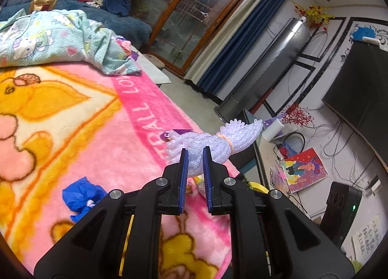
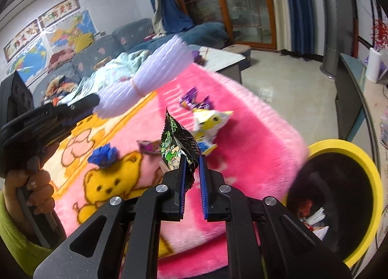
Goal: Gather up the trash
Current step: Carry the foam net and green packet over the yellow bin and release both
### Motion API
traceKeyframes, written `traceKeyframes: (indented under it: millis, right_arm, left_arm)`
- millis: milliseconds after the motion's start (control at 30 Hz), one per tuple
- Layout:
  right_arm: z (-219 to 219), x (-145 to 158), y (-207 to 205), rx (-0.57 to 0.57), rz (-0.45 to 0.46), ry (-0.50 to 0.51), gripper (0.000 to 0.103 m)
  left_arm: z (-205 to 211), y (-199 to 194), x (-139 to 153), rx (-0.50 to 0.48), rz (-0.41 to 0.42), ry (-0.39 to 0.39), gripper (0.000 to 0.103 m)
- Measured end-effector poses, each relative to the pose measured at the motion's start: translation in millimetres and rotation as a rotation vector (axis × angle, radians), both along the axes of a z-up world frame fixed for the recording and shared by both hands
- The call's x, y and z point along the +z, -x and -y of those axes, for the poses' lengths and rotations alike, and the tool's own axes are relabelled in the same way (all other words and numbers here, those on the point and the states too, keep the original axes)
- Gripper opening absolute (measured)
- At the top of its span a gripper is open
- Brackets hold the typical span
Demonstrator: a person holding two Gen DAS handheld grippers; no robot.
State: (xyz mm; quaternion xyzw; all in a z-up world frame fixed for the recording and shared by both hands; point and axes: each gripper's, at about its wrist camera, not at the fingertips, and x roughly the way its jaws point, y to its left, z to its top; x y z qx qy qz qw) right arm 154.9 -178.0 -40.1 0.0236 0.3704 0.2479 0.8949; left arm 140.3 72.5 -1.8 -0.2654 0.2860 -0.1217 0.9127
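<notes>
1. Living room, pink fleece blanket (image 2: 254, 133) spread as the work surface, sofa and glass doors behind.
2. Right gripper (image 2: 192, 165) pinched narrow on a green snack wrapper (image 2: 175, 148), gripped at its lower edge, wrapper standing up clear of the blanket.
3. Yellow-rimmed bin (image 2: 368, 172) sits just off the blanket edge to the right, some trash already inside. Judged step: carry wrapper over and drop it.
4. Do it well: hold the pinch until the wrapper is fully over the dark opening, not the rim, then let go; grip is only on an edge, so avoid jerks.
5. Left gripper (image 1: 195, 157) clamped on a white foam net sleeve (image 1: 218, 143), lifted off the blanket, tied with a rubber band; a hand (image 2: 36, 189) holds that tool in the right view.
6. Keep the two tools apart when both head for the bin; one drop at a time.
7. Further out still on the blanket: blue scrap (image 1: 81, 196), purple candy wrapper (image 2: 194, 100), yellow-white packet (image 2: 211, 121), small purple wrapper (image 2: 148, 146).
</notes>
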Motion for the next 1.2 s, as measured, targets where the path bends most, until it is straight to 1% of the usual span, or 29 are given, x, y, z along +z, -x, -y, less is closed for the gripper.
traceKeyframes:
  millis: [400, 600, 933, 1200]
  right_arm:
    - [42.2, 12.2, 1.6, -0.105, 0.035, -0.011, 0.01]
    - [67.8, 15.6, -0.4, -0.177, 0.042, -0.027, 0.01]
    - [112.0, 20.1, -2.3, -0.294, 0.052, -0.059, 0.01]
    - [143.3, 22.9, -2.3, -0.363, 0.058, -0.083, 0.01]
  left_arm:
    - [33.8, 7.3, 10.8, -0.073, 0.032, -0.028, 0.007]
    - [49.6, 9.1, 14.2, -0.108, 0.042, -0.042, 0.007]
    - [77.5, 8.2, 11.0, -0.173, 0.042, -0.069, 0.007]
    - [96.3, 10.4, 10.7, -0.209, 0.044, -0.089, 0.007]
